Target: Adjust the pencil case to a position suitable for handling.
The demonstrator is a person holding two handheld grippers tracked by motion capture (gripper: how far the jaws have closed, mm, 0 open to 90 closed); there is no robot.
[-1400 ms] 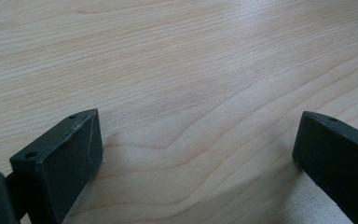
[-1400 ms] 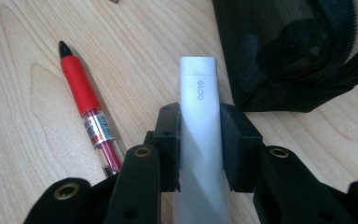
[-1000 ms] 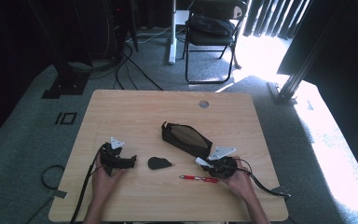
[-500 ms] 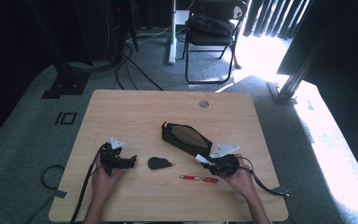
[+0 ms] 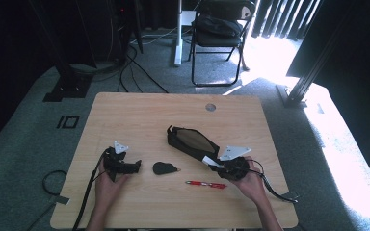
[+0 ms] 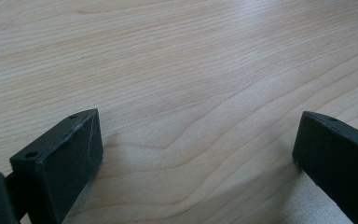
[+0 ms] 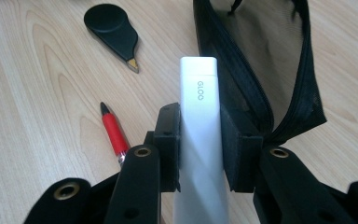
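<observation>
Right gripper: jaws closed on a white glue stick, pads pressing both long sides. Stick upright between the jaws, its square end, lettered "GLOO", projecting beyond the tips. In the high view, right gripper held in the person's right hand at the near right of the table, white stick pointing toward the pouch.

Just left of the jaws, flat on the wood: red pen, black tip pointing away. Apart from the stick, not touching it.

Farther left: black teardrop-shaped cutter, yellowish tip toward the pen.

Beyond and right of the stick: black mesh pencil pouch, zip open, mouth gaping just beside the stick's end.

Left gripper: jaws wide apart, nothing between them, bare wood beneath. In the high view, left gripper resting at the near left, well apart from pouch, pen and cutter.
</observation>
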